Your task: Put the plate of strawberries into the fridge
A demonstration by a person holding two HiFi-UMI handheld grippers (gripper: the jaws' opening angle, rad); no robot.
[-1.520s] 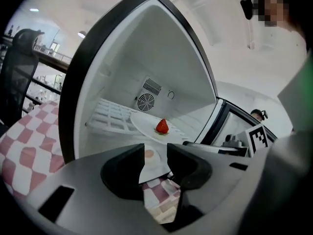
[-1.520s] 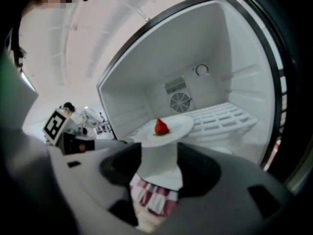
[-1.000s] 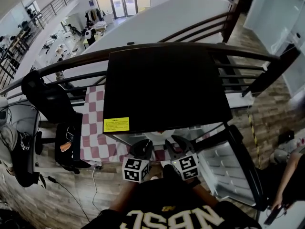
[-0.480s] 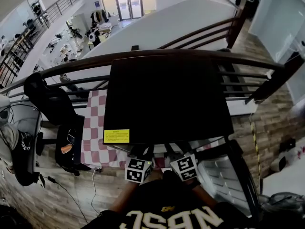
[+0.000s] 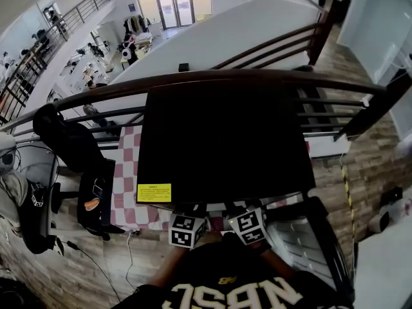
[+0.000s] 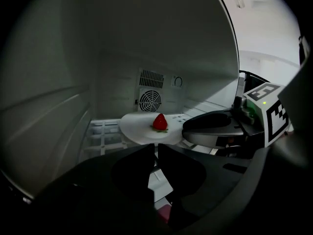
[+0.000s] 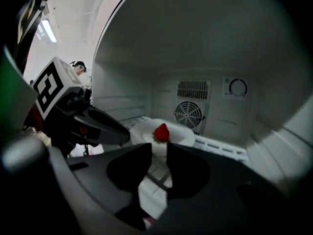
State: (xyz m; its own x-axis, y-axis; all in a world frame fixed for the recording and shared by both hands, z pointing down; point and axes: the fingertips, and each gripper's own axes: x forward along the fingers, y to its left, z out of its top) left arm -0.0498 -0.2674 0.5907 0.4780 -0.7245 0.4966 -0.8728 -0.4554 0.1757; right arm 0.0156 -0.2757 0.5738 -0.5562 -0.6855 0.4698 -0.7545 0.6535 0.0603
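Observation:
A white plate (image 6: 139, 130) with one red strawberry (image 6: 159, 122) lies flat on the wire shelf inside the small fridge, in front of the back-wall fan. In the left gripper view my left gripper (image 6: 152, 149) is shut and empty, its tips just short of the plate's near rim. In the right gripper view the plate (image 7: 182, 137) and strawberry (image 7: 162, 131) sit just beyond my right gripper (image 7: 159, 150). Its jaws stand a little apart and are closing, and the pads press on nothing. In the head view only the marker cubes (image 5: 187, 230) show; the jaws are hidden under the fridge's black top (image 5: 225, 140).
The fridge's side walls stand close on both sides of the grippers. A round fan grille (image 6: 149, 100) is on the back wall. The fridge door (image 5: 312, 243) hangs open at the right. A checked cloth (image 5: 129, 172) and a dark chair (image 5: 96, 198) are to the left, a railing (image 5: 257, 76) behind.
The gripper bodies ahead of the cubes have slipped out of sight under the fridge's top. The person at the lower right edge has gone from view.

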